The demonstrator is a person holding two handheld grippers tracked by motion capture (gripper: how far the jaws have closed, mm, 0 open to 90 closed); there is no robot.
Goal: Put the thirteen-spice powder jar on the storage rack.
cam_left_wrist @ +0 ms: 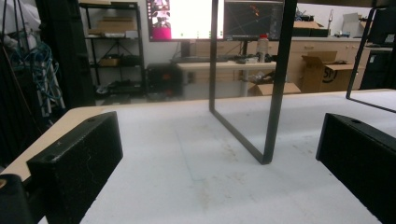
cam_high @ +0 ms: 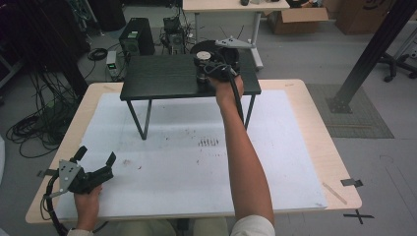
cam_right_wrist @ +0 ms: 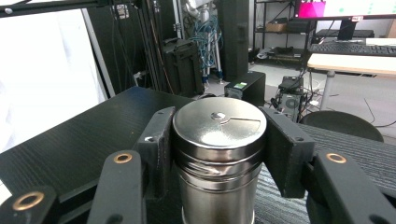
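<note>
Right gripper view: both black jaws of the right gripper [cam_right_wrist: 218, 140] pressed flat against the sides of a shiny metal tin [cam_right_wrist: 218, 154], gripped just under its lid, tin upright on the black shelf [cam_right_wrist: 70, 144], dented band visible below the lid.

High view: same right gripper [cam_high: 204, 66] at the far right part of the black shelf [cam_high: 162, 78], tin [cam_high: 201, 63] standing there between the jaws. Forearm stretched long and almost straight from the near edge of the table [cam_high: 314, 142] up over the white mat [cam_high: 187, 162], wrist level, hand wrapped round the gripper body, cable trailing back along the arm.

Left gripper [cam_high: 96, 158] low at the near left corner of the mat, jaws spread wide, nothing between them, held in a hand resting at the table edge, pointing toward the shelf's leg [cam_left_wrist: 243, 135].
</note>
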